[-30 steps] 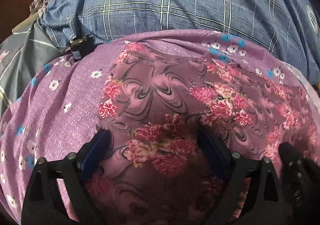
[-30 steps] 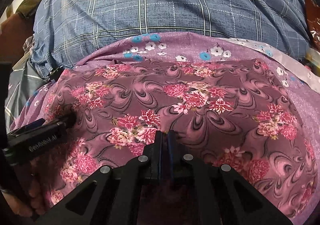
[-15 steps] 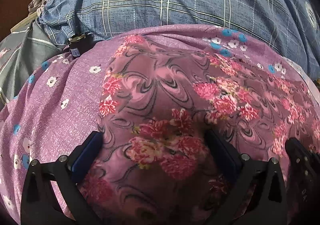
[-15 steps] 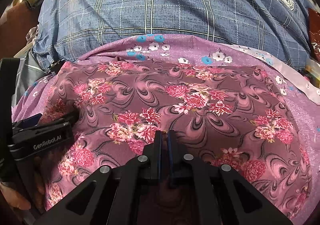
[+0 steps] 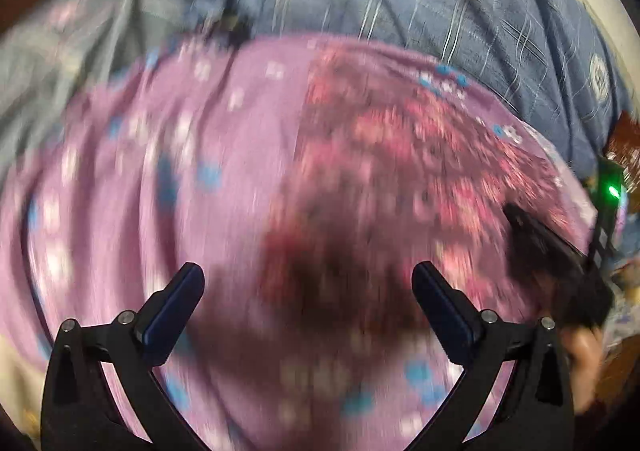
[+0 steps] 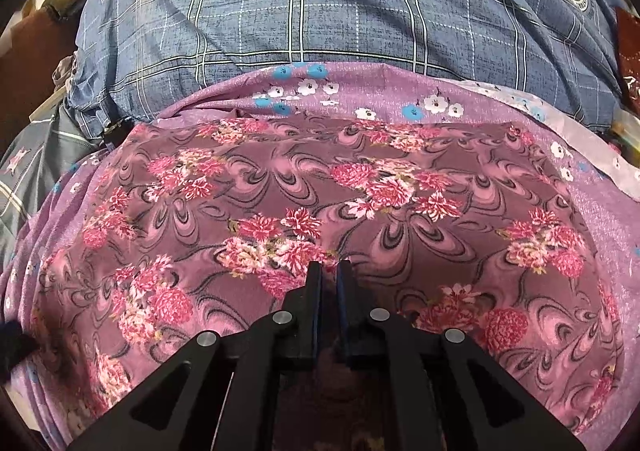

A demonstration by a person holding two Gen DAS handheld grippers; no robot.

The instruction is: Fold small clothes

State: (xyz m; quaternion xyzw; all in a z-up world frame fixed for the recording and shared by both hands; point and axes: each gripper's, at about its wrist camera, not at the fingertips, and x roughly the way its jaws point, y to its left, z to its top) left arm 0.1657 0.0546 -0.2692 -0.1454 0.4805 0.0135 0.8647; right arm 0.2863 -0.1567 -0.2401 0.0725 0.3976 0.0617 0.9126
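Left gripper fingers apart over blurred cloth; right gripper fingers together

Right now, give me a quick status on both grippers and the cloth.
Left gripper open, empty. Right gripper shut over the pink flowered cloth, grip unclear. Cloth lies flat on the purple sheet. Nothing in the way.

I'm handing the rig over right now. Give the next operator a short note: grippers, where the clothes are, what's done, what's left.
Left gripper: jaws wide open, nothing between them, above the cloths; its view is blurred.
Right gripper: jaws nearly shut at the near edge of the rose-print cloth; whether they pinch fabric cannot be told.
Rose-print cloth lies spread flat on the lilac flowered cloth, with the blue checked cloth behind.
Done: the rose-print cloth is laid out smooth.
Left: no fold shows yet; probably take the left side too, then fold.
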